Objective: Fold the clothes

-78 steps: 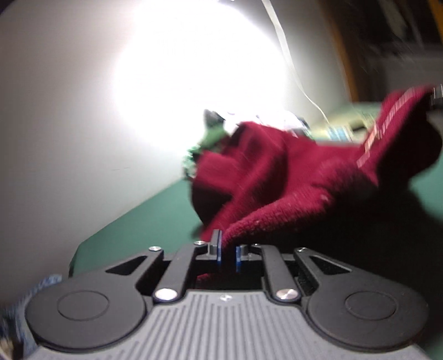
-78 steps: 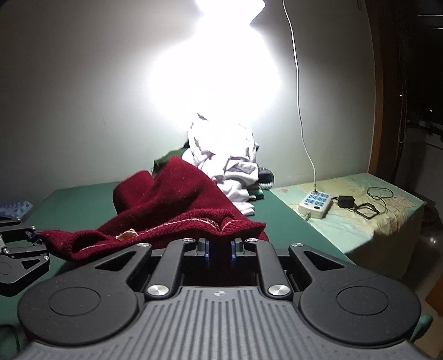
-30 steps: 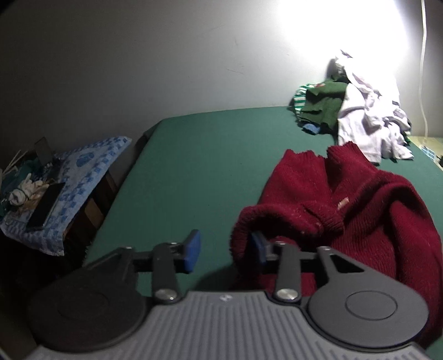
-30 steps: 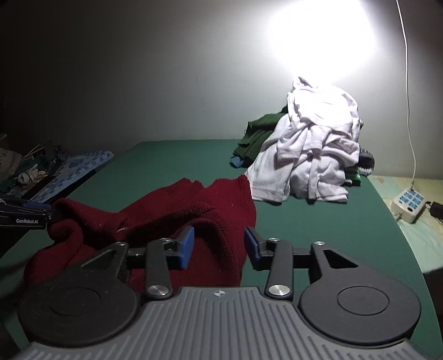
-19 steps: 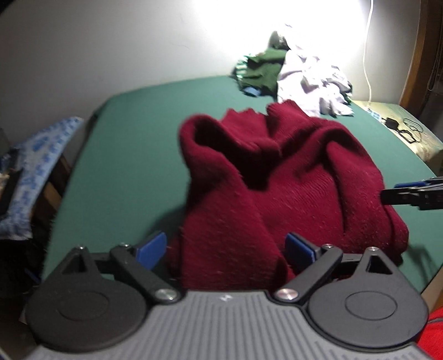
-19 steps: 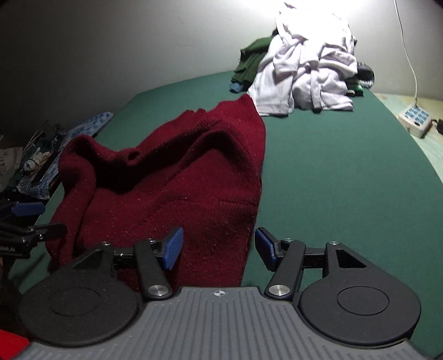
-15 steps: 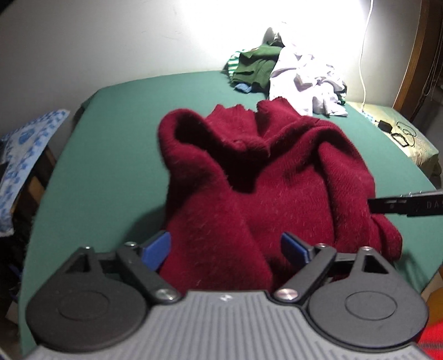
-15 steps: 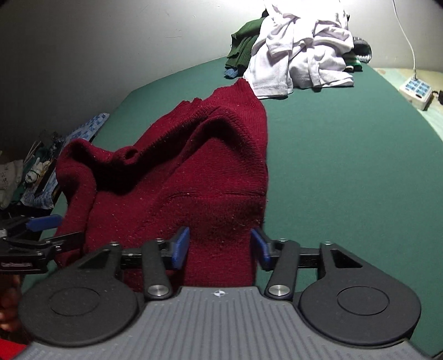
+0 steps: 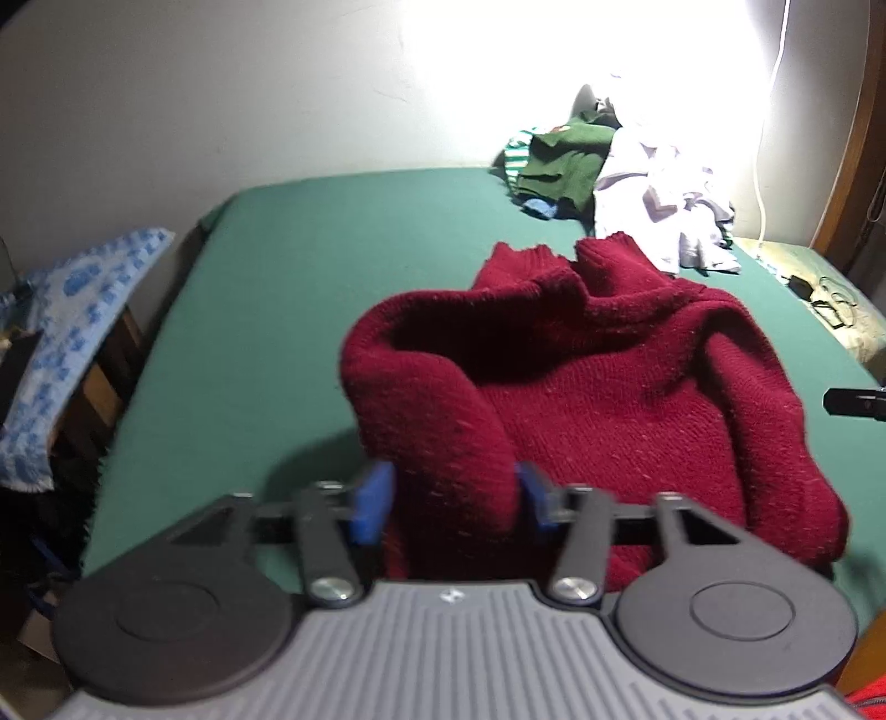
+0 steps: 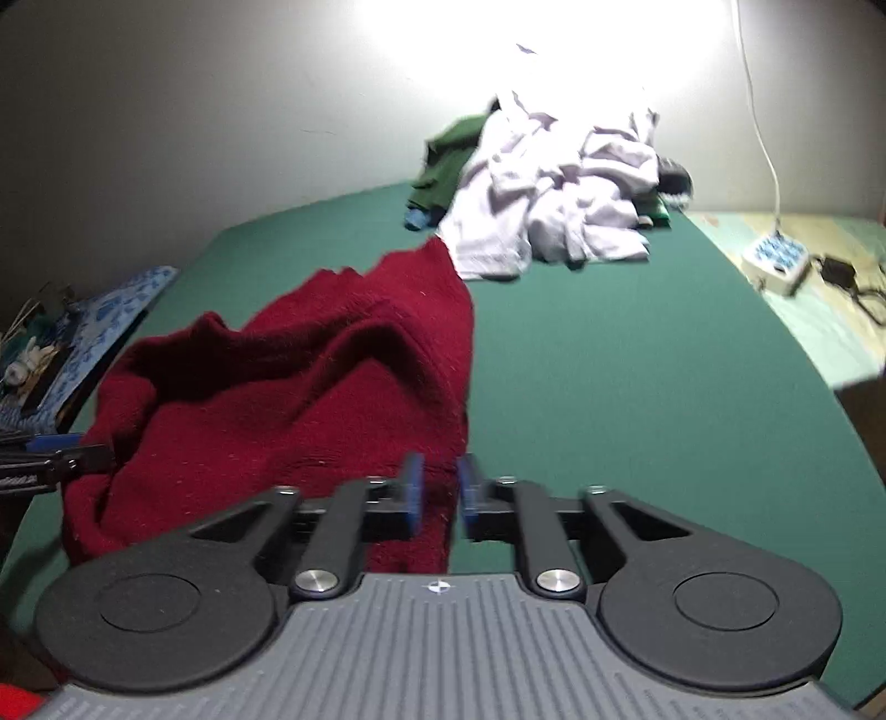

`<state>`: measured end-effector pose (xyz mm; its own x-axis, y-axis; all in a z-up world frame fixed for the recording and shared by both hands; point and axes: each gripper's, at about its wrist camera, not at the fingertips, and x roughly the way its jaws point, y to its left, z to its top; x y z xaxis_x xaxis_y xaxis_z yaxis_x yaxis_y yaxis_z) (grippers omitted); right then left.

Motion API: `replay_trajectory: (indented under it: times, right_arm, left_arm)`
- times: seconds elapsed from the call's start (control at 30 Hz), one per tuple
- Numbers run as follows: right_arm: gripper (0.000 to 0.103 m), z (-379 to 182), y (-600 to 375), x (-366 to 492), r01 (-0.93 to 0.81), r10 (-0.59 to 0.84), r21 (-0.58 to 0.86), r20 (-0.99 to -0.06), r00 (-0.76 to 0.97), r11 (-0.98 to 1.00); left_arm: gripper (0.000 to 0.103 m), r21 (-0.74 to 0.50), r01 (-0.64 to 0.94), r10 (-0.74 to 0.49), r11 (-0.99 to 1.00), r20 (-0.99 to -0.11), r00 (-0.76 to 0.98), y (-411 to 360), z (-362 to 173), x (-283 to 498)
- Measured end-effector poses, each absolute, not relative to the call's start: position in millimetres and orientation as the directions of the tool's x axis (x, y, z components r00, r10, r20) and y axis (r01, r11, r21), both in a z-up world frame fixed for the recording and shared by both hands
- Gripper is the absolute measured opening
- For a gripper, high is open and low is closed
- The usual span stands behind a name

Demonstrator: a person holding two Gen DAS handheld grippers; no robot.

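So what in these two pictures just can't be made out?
- Near hem of the red sweater: both views, hidden behind the gripper bodies.
- Whether the right gripper pinches the knit: right wrist view, motion blur.
- Lamp: both views, washed out by glare.
- Clothes pile: how many garments it holds, they overlap.
- Items on the blue patterned cloth: right wrist view, dark, too small.

Left tool (image 9: 453, 501) pointing down toward 12 o'clock, jaws standing wide. Right tool (image 10: 440, 490) also angling down, jaws narrower, having just closed then reopened slightly around cloth.
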<state>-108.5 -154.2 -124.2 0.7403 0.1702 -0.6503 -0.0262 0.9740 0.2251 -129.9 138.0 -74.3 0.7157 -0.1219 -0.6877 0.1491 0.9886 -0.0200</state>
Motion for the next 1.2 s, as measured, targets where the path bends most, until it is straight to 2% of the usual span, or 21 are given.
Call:
replay_trajectory:
  times: [0.03,0.1,0.27,0.3,0.33,0.37,0.43,0.5,0.53,0.6,0.67,0.77,0.93,1.03,1.1,1.13,1.17,1.2]
  right_arm:
    - [0.045,-128.3,-154.7,-105.6,-0.011,0.166,0.233,-0.657,0.735,0.972]
    - [0.045,-135.1,-153.6,-97.4,0.003,0.175,0.255,-0.671,0.721,0.967]
    - [0.044,-148.4,-151.5,-82.1,0.025,0.219,0.325,-0.689,0.690,0.945]
    - [0.041,-148.0,-151.2,-81.8,0.018,0.232,0.338,-0.686,0.690,0.941]
    - [0.028,-147.3,-150.8,-81.7,0.008,0.248,0.350,-0.681,0.689,0.937]
    - [0.013,-145.2,-149.5,-82.3,-0.005,0.254,0.348,-0.674,0.694,0.937]
    - [0.012,-138.9,-145.2,-86.2,-0.032,0.242,0.316,-0.653,0.718,0.948]
    - [0.011,-130.9,-141.0,-91.9,-0.062,0.230,0.279,-0.626,0.745,0.958]
    - [0.011,-125.8,-139.4,-96.3,-0.080,0.221,0.251,-0.606,0.764,0.965]
    - [0.011,-115.4,-136.3,-105.3,-0.113,0.202,0.188,-0.563,0.801,0.976]
    - [0.010,-110.1,-133.9,-110.5,-0.127,0.159,0.096,-0.541,0.826,0.987]
    - [0.010,-105.7,-132.0,-115.3,-0.132,0.100,-0.026,-0.516,0.851,0.991]
    - [0.010,-118.5,-139.5,-105.3,-0.103,0.079,-0.009,-0.580,0.811,0.995]
    - [0.013,-124.8,-138.0,-98.7,-0.130,0.156,0.087,-0.630,0.761,0.988]
    - [0.032,-127.1,-138.2,-97.4,-0.128,0.207,0.168,-0.641,0.739,0.977]
    - [0.049,-128.0,-138.6,-96.4,-0.122,0.226,0.202,-0.645,0.730,0.972]
    - [0.055,-129.4,-138.4,-94.9,-0.117,0.240,0.228,-0.647,0.724,0.967]
    - [0.056,-131.3,-138.0,-93.1,-0.111,0.248,0.244,-0.650,0.718,0.963]
  left_arm:
    - [0.078,-0.023,0.149,-0.123,0.989,-0.687,0.716,138.9,-75.9,-128.9]
    - [0.086,-0.051,0.136,-0.132,0.989,-0.698,0.703,142.5,-80.7,-125.5]
    - [0.087,-0.166,0.126,-0.208,0.978,-0.730,0.651,145.0,-90.1,-110.6]
    - [0.086,-0.182,0.127,-0.220,0.975,-0.728,0.650,143.1,-90.2,-108.7]
    - [0.085,-0.200,0.130,-0.236,0.971,-0.725,0.647,141.1,-90.1,-107.3]
    - [0.079,-0.220,0.134,-0.253,0.966,-0.722,0.644,137.5,-90.7,-105.4]
    - [0.070,-0.245,0.134,-0.273,0.960,-0.722,0.636,132.5,-93.5,-101.8]
    - [0.049,-0.250,0.118,-0.266,0.961,-0.725,0.635,132.0,-94.4,-100.7]
    - [0.048,-0.251,0.109,-0.262,0.962,-0.726,0.636,131.9,-94.6,-100.4]
    - [0.034,-0.266,0.091,-0.261,0.960,-0.717,0.646,136.1,-91.7,-102.1]
    - [0.029,-0.260,0.078,-0.245,0.962,-0.707,0.664,140.2,-87.1,-105.2]
    - [0.028,-0.212,0.062,-0.197,0.975,-0.708,0.678,145.4,-82.4,-107.1]
    - [0.028,-0.132,0.031,-0.118,0.991,-0.729,0.674,155.0,-85.6,-106.5]
    - [0.028,-0.116,0.043,-0.116,0.992,-0.748,0.653,155.5,-91.3,-108.2]
    - [0.027,-0.128,0.053,-0.131,0.990,-0.750,0.648,154.8,-92.9,-109.2]
    - [0.027,-0.128,0.053,-0.132,0.990,-0.749,0.649,153.4,-93.7,-108.1]
    - [0.027,-0.127,0.053,-0.131,0.990,-0.749,0.649,151.9,-94.6,-106.5]
    - [0.027,-0.125,0.051,-0.128,0.991,-0.751,0.648,150.3,-95.7,-104.8]
